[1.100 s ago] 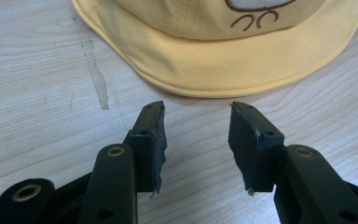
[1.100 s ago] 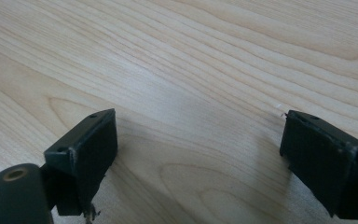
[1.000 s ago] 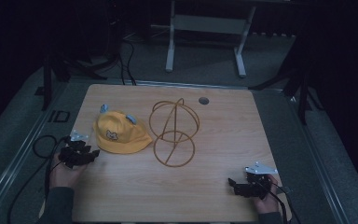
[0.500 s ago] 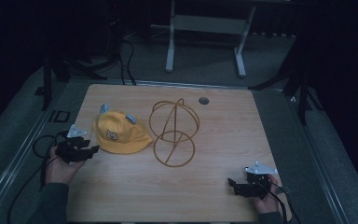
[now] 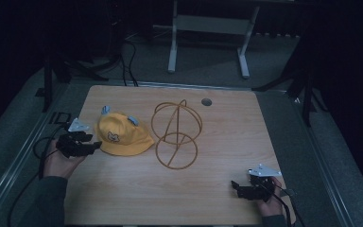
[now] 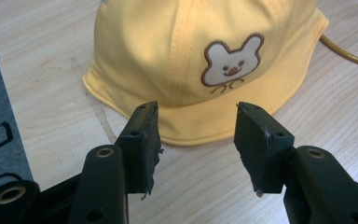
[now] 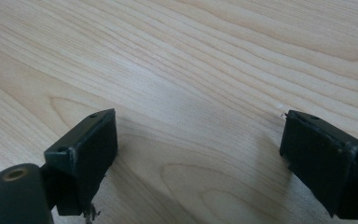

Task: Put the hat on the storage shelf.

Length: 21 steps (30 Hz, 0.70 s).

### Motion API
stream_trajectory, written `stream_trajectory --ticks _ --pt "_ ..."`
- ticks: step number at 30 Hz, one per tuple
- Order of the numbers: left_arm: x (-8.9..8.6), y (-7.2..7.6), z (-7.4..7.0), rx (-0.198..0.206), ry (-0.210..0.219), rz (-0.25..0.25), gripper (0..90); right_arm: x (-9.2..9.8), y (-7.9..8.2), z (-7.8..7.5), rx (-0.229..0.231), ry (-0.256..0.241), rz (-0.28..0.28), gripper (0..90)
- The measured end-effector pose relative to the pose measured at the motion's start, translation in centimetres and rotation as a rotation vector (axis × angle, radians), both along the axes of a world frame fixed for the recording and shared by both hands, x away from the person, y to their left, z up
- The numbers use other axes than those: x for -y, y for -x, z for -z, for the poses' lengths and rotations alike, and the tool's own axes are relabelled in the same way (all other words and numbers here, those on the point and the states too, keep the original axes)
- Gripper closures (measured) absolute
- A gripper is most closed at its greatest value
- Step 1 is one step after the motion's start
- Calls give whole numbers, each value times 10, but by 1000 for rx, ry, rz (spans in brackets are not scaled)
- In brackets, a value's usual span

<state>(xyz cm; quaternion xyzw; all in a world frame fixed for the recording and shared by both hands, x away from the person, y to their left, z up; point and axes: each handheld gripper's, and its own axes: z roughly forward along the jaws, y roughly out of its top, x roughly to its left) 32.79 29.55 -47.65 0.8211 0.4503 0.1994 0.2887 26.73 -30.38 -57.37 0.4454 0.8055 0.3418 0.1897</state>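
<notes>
A yellow cap (image 5: 122, 135) with a bear face on it lies on the left half of the wooden table (image 5: 217, 142); the bear face cap (image 6: 205, 56) is close in the left gripper view. My left gripper (image 5: 90, 145) is open just left of the cap's brim, its jaws (image 6: 196, 135) apart with the brim edge right in front of them and nothing held. An orange wire stand (image 5: 176, 135) of rings and rods stands beside the cap in the table's middle. My right gripper (image 5: 235, 185) is open near the front right edge, over bare wood (image 7: 200, 140).
A small dark round hole (image 5: 206, 101) sits near the table's far edge. Two grey clips (image 5: 106, 109) stick out behind the cap. A white frame stand (image 5: 208, 28) is on the floor beyond the table. Cables (image 5: 38, 151) trail off the left edge.
My left gripper has moved slightly away from the front and closer to the cap's brim. The right gripper has stayed in place.
</notes>
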Motion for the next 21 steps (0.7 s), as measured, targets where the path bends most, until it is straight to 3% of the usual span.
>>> stream_trajectory --ticks 21 --pt "-8 -21 -32 -27 -22 89 533 0 0 0 0 0 0 110"
